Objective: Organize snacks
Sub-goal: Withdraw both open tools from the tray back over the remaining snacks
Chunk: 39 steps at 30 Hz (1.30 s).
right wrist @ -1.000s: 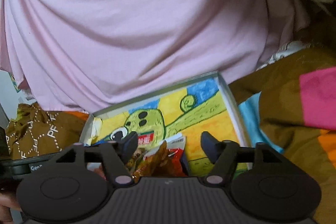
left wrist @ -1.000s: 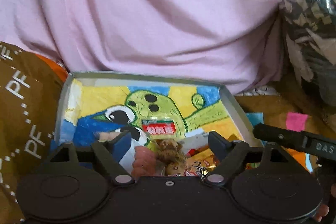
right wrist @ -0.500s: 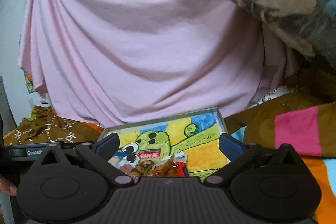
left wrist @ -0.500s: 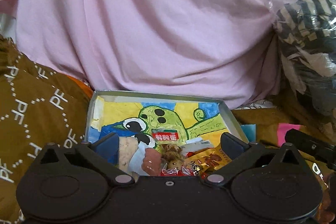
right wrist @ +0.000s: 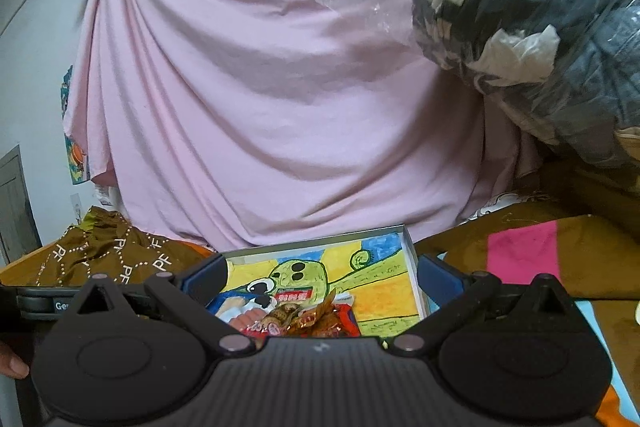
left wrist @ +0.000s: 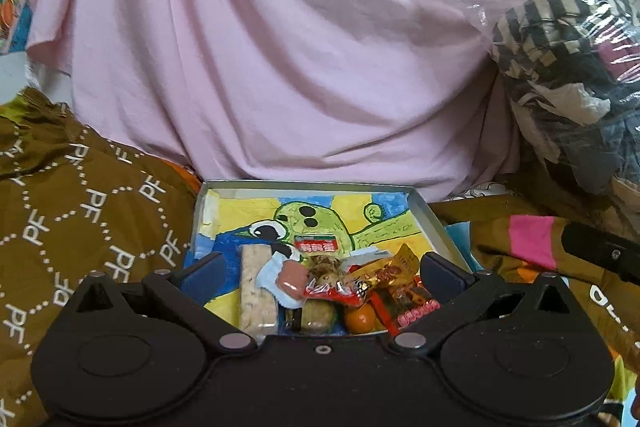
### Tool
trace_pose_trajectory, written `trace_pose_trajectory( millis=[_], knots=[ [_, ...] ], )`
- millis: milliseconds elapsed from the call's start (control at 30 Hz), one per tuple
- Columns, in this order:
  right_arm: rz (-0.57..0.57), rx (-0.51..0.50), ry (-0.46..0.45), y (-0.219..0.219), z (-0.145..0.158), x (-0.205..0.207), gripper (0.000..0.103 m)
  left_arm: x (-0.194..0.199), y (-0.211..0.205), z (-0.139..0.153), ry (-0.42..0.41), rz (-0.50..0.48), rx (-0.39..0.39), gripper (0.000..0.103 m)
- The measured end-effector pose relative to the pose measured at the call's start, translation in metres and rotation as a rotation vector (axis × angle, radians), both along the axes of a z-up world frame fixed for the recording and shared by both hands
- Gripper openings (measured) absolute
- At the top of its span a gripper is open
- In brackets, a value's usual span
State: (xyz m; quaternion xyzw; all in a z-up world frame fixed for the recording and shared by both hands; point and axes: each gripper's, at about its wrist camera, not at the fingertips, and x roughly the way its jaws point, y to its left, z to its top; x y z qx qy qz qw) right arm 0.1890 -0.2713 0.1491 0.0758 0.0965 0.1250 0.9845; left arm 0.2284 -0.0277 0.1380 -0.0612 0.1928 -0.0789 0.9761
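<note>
Snacks (left wrist: 340, 287) are lying heaped in the near end of the tray (left wrist: 434, 223), just ahead of both tongs. The left tongs (left wrist: 320, 269) are standing fully spread with nothing between the pads; their jaws have just been opening, and a second ago they were narrower and close over the pile. The right tongs (right wrist: 320, 277) are likewise gaping wide and empty, having just been opening too. Both are now sitting farther back and higher than a second ago, so more of the tray and the pink cloth (left wrist: 280, 47) behind it is showing.

Between the left pads, the view is showing a pale bar (left wrist: 256, 291) to the left side, red and gold wrappers (left wrist: 384, 283) to the right side, and an orange (left wrist: 360, 319) nearest. Beyond them the tray's far half is lying bare, with only its painted lining.

Judging from this, a drop-off into the tray is finishing, and both tongs are being freed for whatever snack is still waiting outside it, though none is showing here.
</note>
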Motion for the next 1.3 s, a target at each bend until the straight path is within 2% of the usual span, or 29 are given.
trace_pose_trajectory(
  millis=[267, 633, 800, 933, 1067, 1300],
  knots=[
    [0.011, -0.047, -0.005, 0.009, -0.01, -0.034, 0.103, -0.047, 0.008, -0.012, 0.0, 0.035, -0.008, 0.102],
    [0.035, -0.073, 0.008, 0.028, -0.03, -0.082, 0.103, -0.109, 0.012, -0.023, -0.041, 0.115, 0.144, 0.102],
    [0.017, -0.049, 0.029, 0.033, -0.037, -0.103, 0.103, -0.132, 0.011, -0.028, -0.039, 0.132, 0.192, 0.102],
    [-0.019, -0.036, 0.042, 0.034, -0.042, -0.117, 0.103, -0.144, 0.014, -0.036, -0.03, 0.129, 0.194, 0.102],
    [-0.038, -0.056, 0.097, 0.037, -0.05, -0.124, 0.103, -0.152, 0.016, -0.047, -0.006, 0.144, 0.203, 0.102],
    [-0.04, -0.094, 0.154, 0.046, -0.073, -0.132, 0.103, -0.156, 0.019, -0.069, 0.049, 0.159, 0.257, 0.102]
  ],
)
